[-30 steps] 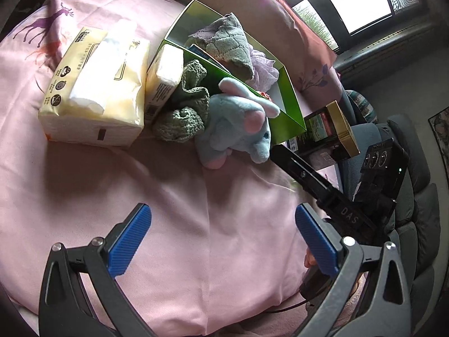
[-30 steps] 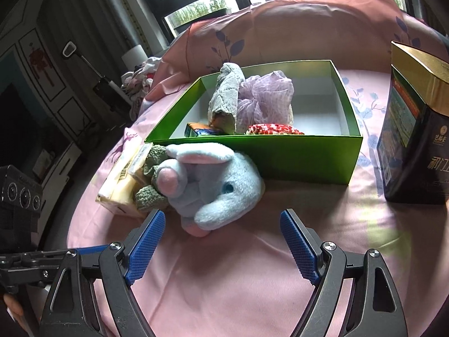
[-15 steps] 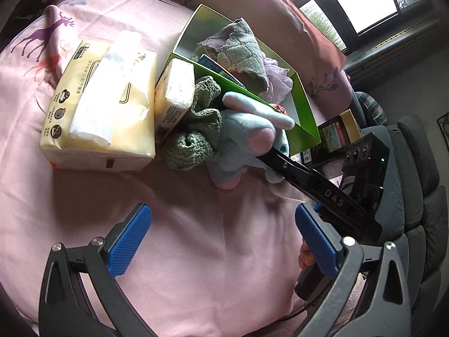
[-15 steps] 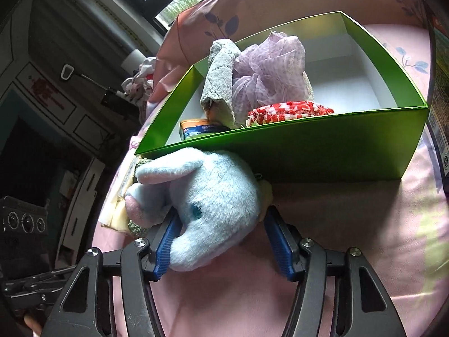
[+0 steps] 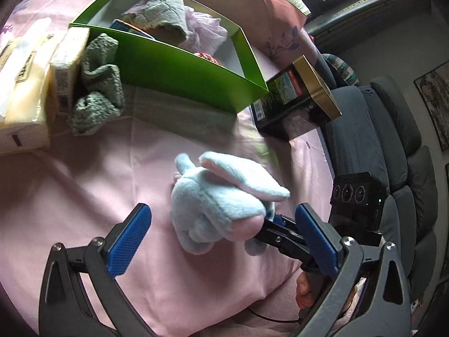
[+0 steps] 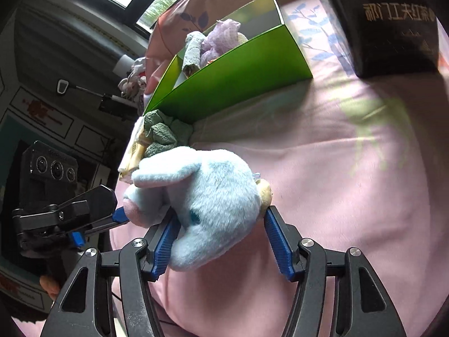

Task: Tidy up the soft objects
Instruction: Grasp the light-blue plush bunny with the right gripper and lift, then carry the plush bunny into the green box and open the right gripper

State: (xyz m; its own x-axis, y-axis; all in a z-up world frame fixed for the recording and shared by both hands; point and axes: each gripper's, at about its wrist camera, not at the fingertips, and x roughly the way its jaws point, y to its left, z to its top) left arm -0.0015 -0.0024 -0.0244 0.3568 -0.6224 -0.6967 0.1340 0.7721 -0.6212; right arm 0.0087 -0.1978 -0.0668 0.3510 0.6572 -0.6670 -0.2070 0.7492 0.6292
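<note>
Covering the bed: a pink sheet [image 5: 84,196] spreads under everything, with a matching pink pillow [image 5: 266,8] behind.
Armchair: a dark grey padded chair [image 5: 398,140] stands past the bed's edge in my left view.
Green box: an open green box [image 5: 179,73] sits on the sheet toward the pillow, and already holds a grey-green towel [image 5: 165,16], a lilac mesh puff [image 5: 207,31] and something red and white at the near wall.
Tissue packs: a large yellow tissue pack [image 5: 19,90] and a smaller one [image 5: 67,64] lie beside the box's end.
Dark carton: a black carton with a gold top [image 5: 297,98] stands just beside the box's other corner.
Plush toy: the light-blue plush elephant [image 6: 213,199] is on my side of the box, clear of it, carried between my right gripper's pads.
Green cloth: a crumpled green knitted cloth [image 5: 98,84] rests against the box wall and the small tissue pack.
Right gripper: my right gripper [image 6: 221,238] is clamped on the plush elephant; its jaws have just eased a little wider, both blue pads pressing the fur.
Left gripper: my left gripper [image 5: 224,233] is spread wide with nothing between its pads, just beside the elephant.
</note>
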